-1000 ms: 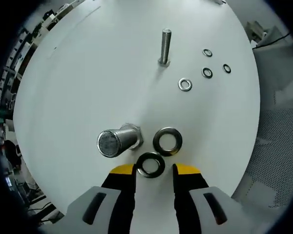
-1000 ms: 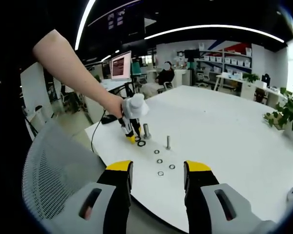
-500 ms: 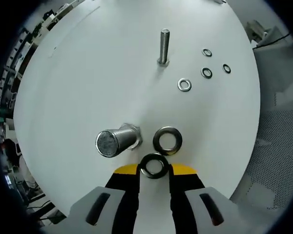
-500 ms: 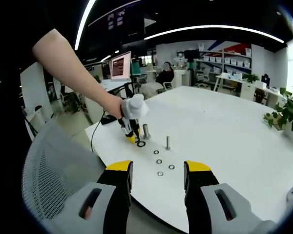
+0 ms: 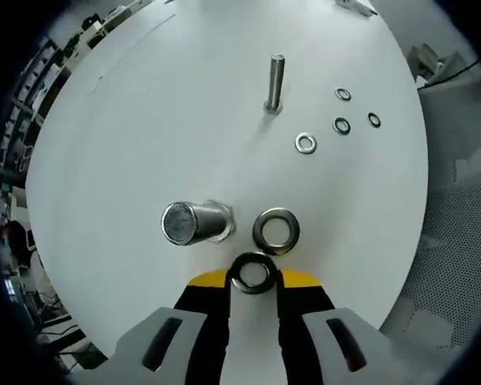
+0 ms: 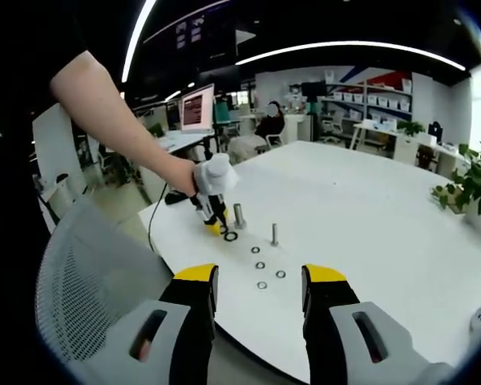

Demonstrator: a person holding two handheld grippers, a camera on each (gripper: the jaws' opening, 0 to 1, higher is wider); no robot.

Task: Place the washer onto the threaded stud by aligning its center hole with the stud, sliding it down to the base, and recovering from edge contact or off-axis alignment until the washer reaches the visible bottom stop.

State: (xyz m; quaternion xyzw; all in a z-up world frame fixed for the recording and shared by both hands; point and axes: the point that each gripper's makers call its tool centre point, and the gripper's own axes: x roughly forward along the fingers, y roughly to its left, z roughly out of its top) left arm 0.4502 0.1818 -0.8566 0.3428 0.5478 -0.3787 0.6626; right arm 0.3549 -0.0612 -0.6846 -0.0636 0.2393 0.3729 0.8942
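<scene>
Your left claw is clamped on a dark washer beside the large stud on the bench. Your right claw hangs open.

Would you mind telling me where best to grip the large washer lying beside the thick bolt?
Probably across its outer rim, from above. The washer lies flat on the table, so only opposite edges offer purchase; approach from the side away from the thick bolt.

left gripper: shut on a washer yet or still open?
Shut on it. In the left gripper view the left gripper has its yellow tips pressed against both sides of the dark washer, no gap showing; the washer is off the thick stud.
</scene>
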